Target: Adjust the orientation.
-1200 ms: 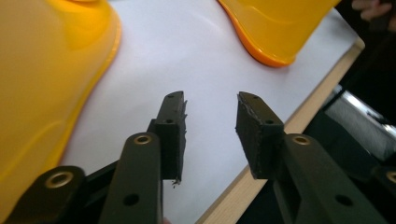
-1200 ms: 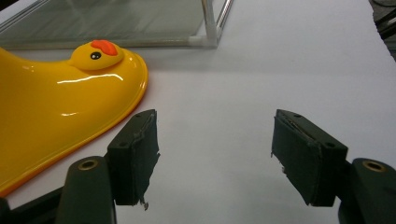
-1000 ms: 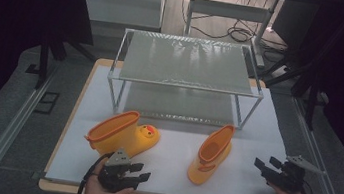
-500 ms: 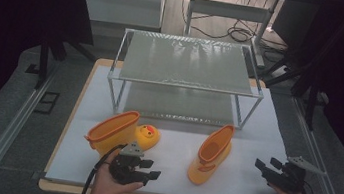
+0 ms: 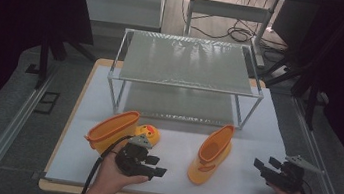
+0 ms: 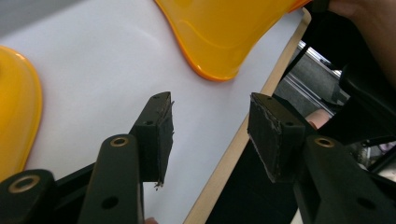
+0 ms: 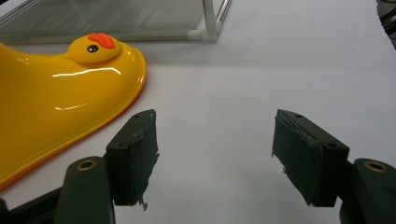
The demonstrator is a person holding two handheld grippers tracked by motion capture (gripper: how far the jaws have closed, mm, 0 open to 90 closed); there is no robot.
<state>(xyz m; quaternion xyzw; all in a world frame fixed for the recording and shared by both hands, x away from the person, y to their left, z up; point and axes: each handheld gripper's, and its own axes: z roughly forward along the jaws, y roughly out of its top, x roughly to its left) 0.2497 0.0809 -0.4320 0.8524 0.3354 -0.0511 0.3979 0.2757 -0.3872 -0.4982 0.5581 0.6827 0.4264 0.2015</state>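
High view: two yellow duck-faced rain boots on a white surface [image 5: 174,142], in front of a wire-frame shelf rack [image 5: 187,61] at upper centre of the frame. Item 1, lying boot [image 5: 115,131], lower left of centre, on its side; long axis runs left-right, shaft opening toward the left, duck-face toe toward the right. Item 2, upright boot [image 5: 212,152], right of centre, standing on its sole, opening upward, toe toward the lower left. Left tool [image 5: 150,167], lower left, held in a hand [image 5: 112,172]; sits just below the lying boot, jaws pointing right across the surface toward the upright boot. Right tool [image 5: 262,168], lower right, well apart from both boots, jaws pointing left. Left gripper view: jaws spread, nothing between them, bare white surface and its front edge ahead; a yellow boot part at upper centre and another at the left edge. Right gripper view: jaws spread, nothing held; upright boot [image 7: 60,100] at left, its duck face at upper left, just off the left jaw rather than between the pair. Judgement: the left tool is nearer the lying boot, which lies directly behind it, crosswise to its jaws; the upright boot lies between the two tools, somewhat nearer the left.
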